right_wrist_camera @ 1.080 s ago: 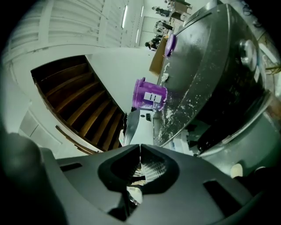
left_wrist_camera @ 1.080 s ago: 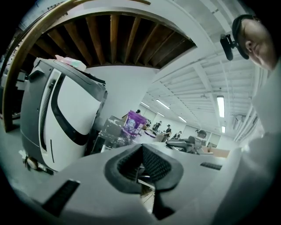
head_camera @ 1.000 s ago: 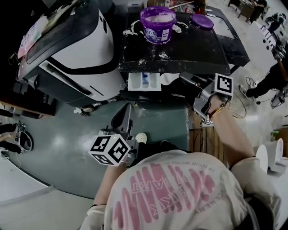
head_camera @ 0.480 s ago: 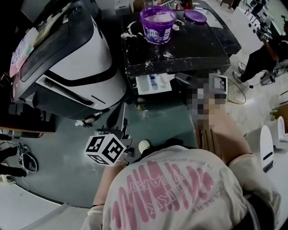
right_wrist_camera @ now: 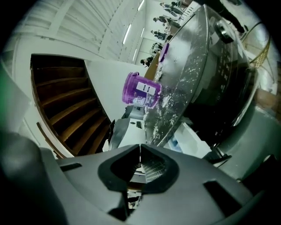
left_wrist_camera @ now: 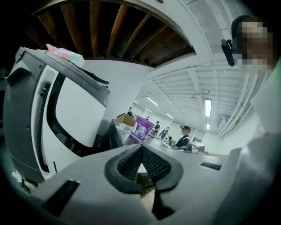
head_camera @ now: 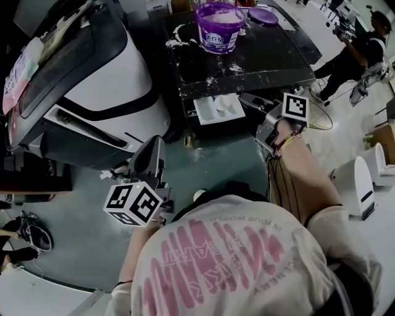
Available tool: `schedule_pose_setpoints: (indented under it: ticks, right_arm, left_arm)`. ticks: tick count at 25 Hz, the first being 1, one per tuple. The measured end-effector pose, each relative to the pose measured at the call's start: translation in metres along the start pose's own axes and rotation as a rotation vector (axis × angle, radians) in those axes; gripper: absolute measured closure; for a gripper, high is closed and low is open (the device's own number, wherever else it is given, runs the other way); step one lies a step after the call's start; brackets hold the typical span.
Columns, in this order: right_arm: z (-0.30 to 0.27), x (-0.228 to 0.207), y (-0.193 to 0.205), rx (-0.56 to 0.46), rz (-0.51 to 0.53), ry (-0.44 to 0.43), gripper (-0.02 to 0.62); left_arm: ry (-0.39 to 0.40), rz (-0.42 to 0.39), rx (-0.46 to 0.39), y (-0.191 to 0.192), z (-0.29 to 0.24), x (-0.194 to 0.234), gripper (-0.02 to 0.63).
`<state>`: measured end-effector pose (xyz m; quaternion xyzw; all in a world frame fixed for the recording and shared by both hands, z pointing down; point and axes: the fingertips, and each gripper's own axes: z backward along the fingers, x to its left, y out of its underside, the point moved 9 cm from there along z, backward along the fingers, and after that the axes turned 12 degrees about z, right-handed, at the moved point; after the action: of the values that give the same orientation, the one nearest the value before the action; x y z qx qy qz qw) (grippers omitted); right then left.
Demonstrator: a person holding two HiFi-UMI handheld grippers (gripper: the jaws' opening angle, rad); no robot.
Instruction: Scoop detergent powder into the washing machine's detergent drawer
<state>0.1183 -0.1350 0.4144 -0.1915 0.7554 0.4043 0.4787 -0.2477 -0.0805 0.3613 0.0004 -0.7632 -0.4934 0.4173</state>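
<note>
A purple detergent tub (head_camera: 217,26), lid off and full of white powder, stands on the black washing machine top (head_camera: 265,62). Its purple lid (head_camera: 263,16) lies beside it. The white detergent drawer (head_camera: 217,110) is pulled out below the top's front edge. My right gripper (head_camera: 248,100) is shut and empty just right of the drawer, jaws pointing at it. My left gripper (head_camera: 154,143) is shut and empty, lower left over the floor. The left gripper view shows the shut left gripper (left_wrist_camera: 141,147) and the tub (left_wrist_camera: 141,129). The right gripper view shows the shut right gripper (right_wrist_camera: 140,147), the tub (right_wrist_camera: 141,94) and the drawer (right_wrist_camera: 189,141).
A white and black washing machine (head_camera: 105,74) stands tilted at the left. Spilled powder (head_camera: 216,77) dots the black top. A person (head_camera: 364,46) stands at the far right. A white appliance (head_camera: 358,185) sits on the floor at the right.
The head view has swung, so the tub and drawer sit further right in the picture. My right gripper now stands nearer the drawer. Both grippers stay shut.
</note>
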Motion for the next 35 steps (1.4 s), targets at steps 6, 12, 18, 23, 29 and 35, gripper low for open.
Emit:
schedule_pose_setpoints:
  ticks: [6,12,18,23,29,35]
  right_arm:
    - [-0.015,0.002,0.007,0.035,0.107,0.078,0.589]
    - [-0.036,0.013,0.007,0.122,0.309,0.14,0.589]
    - [-0.061,0.03,0.008,0.299,0.685,0.203,0.589]
    - [-0.081,0.045,0.023,0.465,1.025,0.224,0.589]
    - [-0.093,0.05,0.03,0.527,1.15,0.229,0.589]
    - [-0.099,0.05,0.038,0.591,1.27,0.242,0.589]
  left_arm:
    - [-0.036,0.03,-0.01,-0.002,0.015,0.027,0.603]
    - [-0.039,0.057,-0.007,-0.001,0.015,0.036,0.604]
    - [-0.067,0.084,-0.035,-0.002,0.012,0.043,0.603]
    - [-0.074,0.092,-0.049,-0.002,0.007,0.044,0.603]
    - [-0.083,0.095,-0.072,-0.008,0.006,0.042,0.604]
    - [-0.117,0.112,-0.094,-0.006,0.016,0.05,0.603]
